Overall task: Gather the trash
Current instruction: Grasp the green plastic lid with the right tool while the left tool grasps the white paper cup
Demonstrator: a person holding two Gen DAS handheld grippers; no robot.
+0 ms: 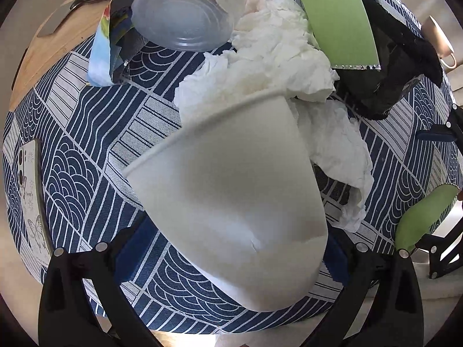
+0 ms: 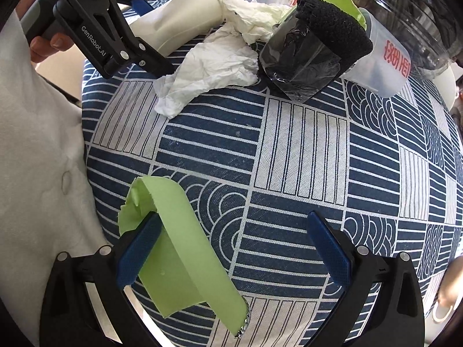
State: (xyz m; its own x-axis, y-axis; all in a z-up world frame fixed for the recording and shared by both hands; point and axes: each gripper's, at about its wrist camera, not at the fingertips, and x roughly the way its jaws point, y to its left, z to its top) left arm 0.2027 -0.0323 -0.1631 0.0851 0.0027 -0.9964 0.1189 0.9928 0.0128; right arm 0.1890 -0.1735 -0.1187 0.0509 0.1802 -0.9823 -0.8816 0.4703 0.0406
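Looks like mid-pickup: the left gripper (image 1: 231,248) is clamped on the paper cup (image 1: 231,202) by the tissue (image 1: 269,57), while the right gripper (image 2: 231,248) gapes wide, green wrapper (image 2: 179,248) draped over one finger, so next it probably needs to close on that.

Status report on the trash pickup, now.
Left gripper clamped on white paper cup. Right gripper open, green wrapper strip draped against its left finger. Crumpled tissue and black foam roll still on tablecloth.
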